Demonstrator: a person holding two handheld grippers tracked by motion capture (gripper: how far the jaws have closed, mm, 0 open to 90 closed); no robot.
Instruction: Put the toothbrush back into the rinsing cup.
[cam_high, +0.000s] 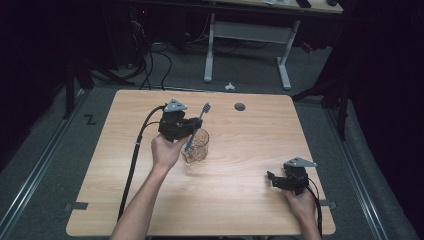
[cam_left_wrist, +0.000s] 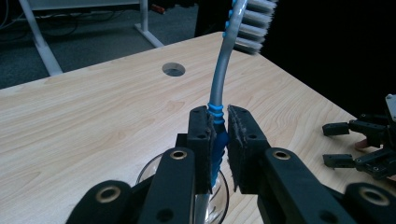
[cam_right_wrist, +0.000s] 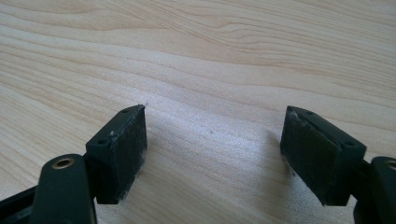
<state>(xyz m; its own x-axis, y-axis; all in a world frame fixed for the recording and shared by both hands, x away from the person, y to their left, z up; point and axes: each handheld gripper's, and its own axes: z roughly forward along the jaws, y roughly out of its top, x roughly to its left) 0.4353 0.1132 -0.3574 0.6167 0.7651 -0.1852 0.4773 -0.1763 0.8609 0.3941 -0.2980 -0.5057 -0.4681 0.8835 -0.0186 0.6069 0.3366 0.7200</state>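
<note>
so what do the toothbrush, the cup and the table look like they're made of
Toothbrush: smooth grey plastic by its sheen, with a ribbed blue grip that may be rubber. Cup: clear glass or hard plastic, since the table shows through it. Table: matt pale wood-grain top, possibly laminate.

We see the glass (cam_high: 196, 146) left of the table's (cam_high: 235, 200) centre, the toothbrush (cam_high: 197, 127) standing in it, the cable hole (cam_high: 240, 106) behind the glass.
</note>
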